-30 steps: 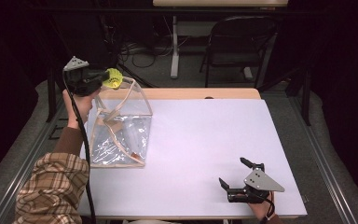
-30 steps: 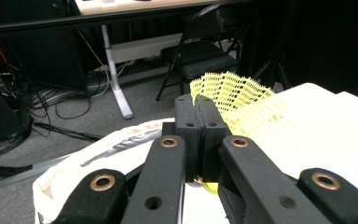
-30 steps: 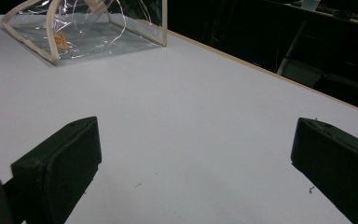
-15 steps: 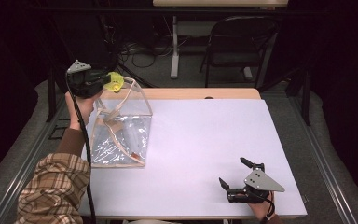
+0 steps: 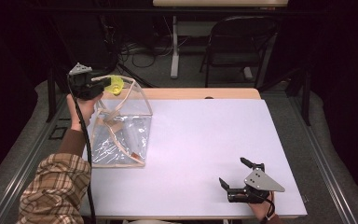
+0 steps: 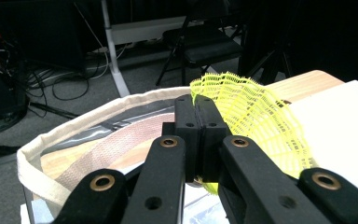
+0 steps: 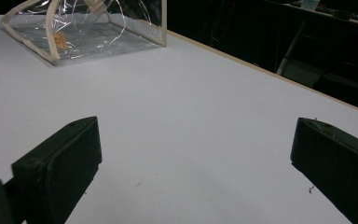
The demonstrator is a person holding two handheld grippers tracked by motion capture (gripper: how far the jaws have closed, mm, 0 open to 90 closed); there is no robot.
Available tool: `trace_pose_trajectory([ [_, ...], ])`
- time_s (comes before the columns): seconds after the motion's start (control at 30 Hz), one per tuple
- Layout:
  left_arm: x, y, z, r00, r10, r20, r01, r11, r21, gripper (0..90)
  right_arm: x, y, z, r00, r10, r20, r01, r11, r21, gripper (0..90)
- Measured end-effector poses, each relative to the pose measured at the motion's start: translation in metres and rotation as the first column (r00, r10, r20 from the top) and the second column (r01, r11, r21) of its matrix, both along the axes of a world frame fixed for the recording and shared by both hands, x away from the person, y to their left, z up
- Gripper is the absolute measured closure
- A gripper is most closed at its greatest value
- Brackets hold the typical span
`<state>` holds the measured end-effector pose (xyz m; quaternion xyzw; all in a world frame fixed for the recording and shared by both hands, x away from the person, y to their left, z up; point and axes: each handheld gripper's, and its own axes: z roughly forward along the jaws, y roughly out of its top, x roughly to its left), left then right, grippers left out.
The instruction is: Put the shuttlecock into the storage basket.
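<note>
The yellow mesh piece [image 6: 256, 121] hangs just above the open mouth of the clear plastic bag [image 5: 121, 130], pinched at its near edge by the left gripper [image 5: 103, 83], whose fingers [image 6: 198, 133] are pressed together on the netting while the rest of it fans out to the side of them. The bag stands upright on the white surface [image 5: 205, 140], close to that surface's left edge and back corner, its cream fabric rim [image 6: 74, 126] curving beneath the held mesh and a cream strap crossing inside it. To the right of the bag the surface lies bare and wide, all the way to the far wooden edge and the right edge. Well away from the bag, near the front right corner, the right gripper [image 5: 235, 175] rests low on the surface with its fingers [image 7: 60, 163] spread wide apart, nothing between them. Beyond the bag, past the back edge, stand a folding chair [image 5: 235, 46] and loose cables on the floor.
</note>
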<state>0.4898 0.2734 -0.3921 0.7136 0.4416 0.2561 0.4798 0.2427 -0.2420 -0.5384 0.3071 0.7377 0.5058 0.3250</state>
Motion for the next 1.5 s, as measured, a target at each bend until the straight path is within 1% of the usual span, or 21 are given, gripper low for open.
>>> trace_pose_trajectory([
  [0.23,0.003,0.001,-0.006,0.9998,0.008,-0.016,-0.007,1.0000,0.002,89.9,0.000,0.000,0.000,1.0000,-0.001,0.000,0.001,1.000,0.001,1.2],
  [0.27,0.004,0.001,-0.007,0.9997,0.010,-0.023,-0.010,0.9999,-0.003,89.8,0.000,0.000,0.000,1.0000,-0.001,0.002,0.001,1.000,0.002,1.2],
  [0.5,0.006,0.000,-0.013,0.9993,0.011,-0.035,-0.011,0.9999,0.009,89.8,0.000,0.000,0.000,1.0000,-0.001,0.001,0.001,1.000,0.001,1.2],
  [0.87,0.010,0.001,-0.020,0.9981,0.020,-0.058,-0.019,0.9997,0.012,89.8,0.000,0.000,0.000,1.0000,-0.001,-0.001,0.001,1.000,-0.001,1.2],
  [1.33,0.015,-0.003,-0.025,0.9969,0.024,-0.075,-0.021,0.9993,0.032,89.7,0.000,0.000,0.000,1.0000,-0.001,0.000,0.001,1.000,-0.001,1.3],
  [1.4,0.016,-0.003,-0.027,0.9965,0.026,-0.080,-0.023,0.9989,0.041,89.7,0.000,0.000,0.000,1.0000,0.000,-0.001,0.000,1.000,-0.001,1.2],
  [1.5,0.017,-0.003,-0.029,0.9958,0.027,-0.087,-0.024,0.9988,0.043,89.7,0.000,0.000,0.000,1.0000,0.000,0.000,0.000,1.000,-0.001,1.2],
])
